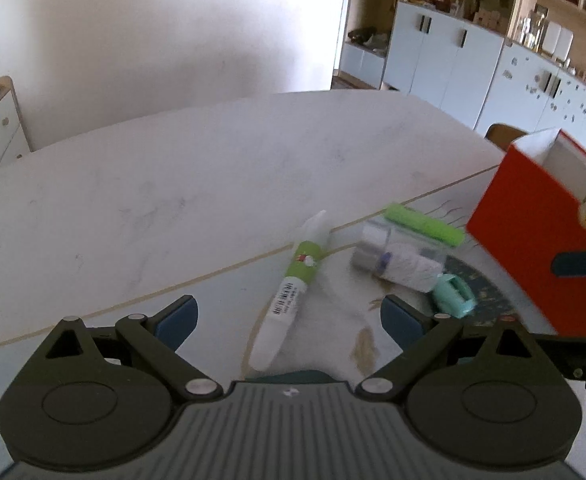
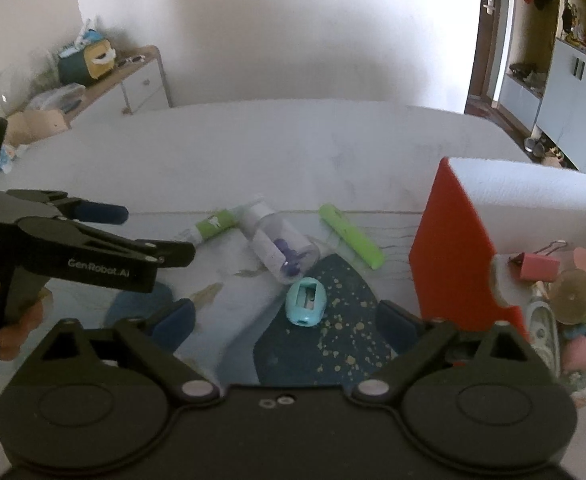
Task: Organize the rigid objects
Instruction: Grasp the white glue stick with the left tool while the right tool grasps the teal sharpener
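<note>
A white pen-shaped tube with a green label (image 1: 289,286) (image 2: 213,226) lies on the mat. Beside it lie a clear small bottle with purple bits (image 2: 279,248) (image 1: 397,258), a green highlighter (image 2: 351,240) (image 1: 425,225) and a teal sharpener (image 2: 305,301) (image 1: 453,289). My left gripper (image 1: 289,320) is open and empty, just short of the tube's near end. My right gripper (image 2: 285,316) is open and empty, close over the sharpener. The left gripper (image 2: 149,232) also shows in the right wrist view.
A red and white box (image 2: 453,256) (image 1: 525,236) stands at the right. It holds a pink binder clip (image 2: 537,266), a suction cup and small toys. The patterned mat (image 2: 333,344) covers the near part of the white table (image 1: 173,184).
</note>
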A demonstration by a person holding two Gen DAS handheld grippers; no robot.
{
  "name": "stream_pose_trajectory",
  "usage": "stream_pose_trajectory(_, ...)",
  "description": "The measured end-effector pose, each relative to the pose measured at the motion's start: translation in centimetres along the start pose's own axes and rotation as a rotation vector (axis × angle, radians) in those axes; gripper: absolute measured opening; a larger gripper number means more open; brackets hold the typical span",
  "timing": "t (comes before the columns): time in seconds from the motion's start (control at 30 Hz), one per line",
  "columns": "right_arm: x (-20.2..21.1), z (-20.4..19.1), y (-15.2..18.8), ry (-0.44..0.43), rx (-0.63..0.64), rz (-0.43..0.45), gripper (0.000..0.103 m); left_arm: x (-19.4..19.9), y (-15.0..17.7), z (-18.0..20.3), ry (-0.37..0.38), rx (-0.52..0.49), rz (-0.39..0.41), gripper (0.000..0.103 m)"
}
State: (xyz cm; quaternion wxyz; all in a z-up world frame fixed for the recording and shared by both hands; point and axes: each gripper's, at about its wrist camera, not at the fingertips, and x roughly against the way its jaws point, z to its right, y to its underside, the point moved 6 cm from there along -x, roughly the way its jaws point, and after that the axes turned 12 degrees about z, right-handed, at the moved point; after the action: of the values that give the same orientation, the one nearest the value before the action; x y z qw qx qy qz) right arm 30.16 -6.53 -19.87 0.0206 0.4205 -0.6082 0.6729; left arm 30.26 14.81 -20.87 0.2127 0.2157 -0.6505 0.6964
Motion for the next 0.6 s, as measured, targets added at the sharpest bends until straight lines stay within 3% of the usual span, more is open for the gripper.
stream_pose_trajectory(0.33, -3.8, 1.2, 1.4, 0.056, 0.001, -0.045, 0.08, -2.9, 0.9, -1.0, -0.019, -0.036, 0.001, 0.098)
stream_pose_trajectory(0.6, -4.6, 1.3, 1.4, 0.067, 0.005, -0.029, 0.068, -3.9, 1.0, -0.9, -0.007, -0.058, 0.016, 0.098)
